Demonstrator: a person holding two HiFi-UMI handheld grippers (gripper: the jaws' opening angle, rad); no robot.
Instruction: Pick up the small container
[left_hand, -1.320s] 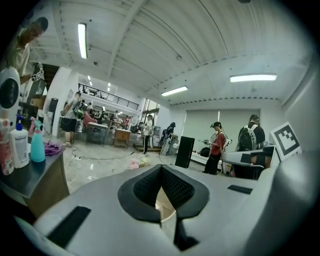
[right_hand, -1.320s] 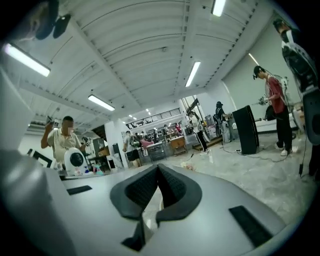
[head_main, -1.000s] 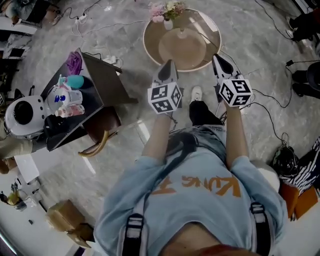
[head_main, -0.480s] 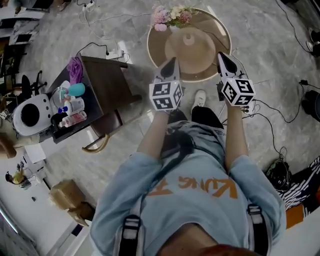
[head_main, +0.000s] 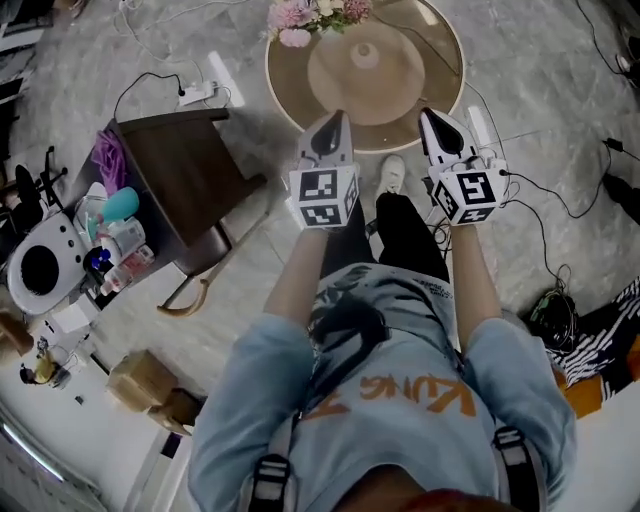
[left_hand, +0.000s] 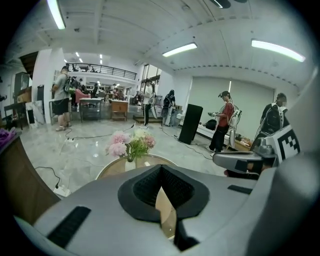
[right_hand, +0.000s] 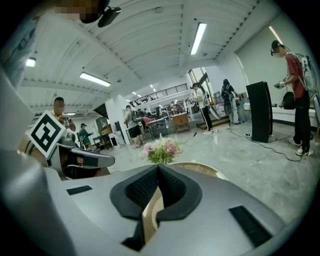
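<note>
Both grippers are held out side by side in front of the person, near the front rim of a round tan table (head_main: 296, 88). My left gripper (head_main: 333, 118) is shut with nothing in it, its tips meeting in the left gripper view (left_hand: 160, 167). My right gripper (head_main: 428, 115) is shut and empty too (right_hand: 158, 166). Several small containers, among them a teal one (head_main: 120, 203) and bottles (head_main: 128, 262), lie on the far-left end of a dark side table (head_main: 190, 165), well away from both grippers. I cannot tell which is the task's container.
A vase of pink flowers (head_main: 305, 15) stands at the round table's far edge. A power strip (head_main: 218, 72) and cables lie on the marble floor. A white round device (head_main: 40, 265), a cardboard box (head_main: 140, 378) and a dark bag (head_main: 550, 315) are nearby. People stand in the background.
Both grippers have come down and forward together toward the round table, still shut. The side table with the containers has shifted further left and lower in the head view.
</note>
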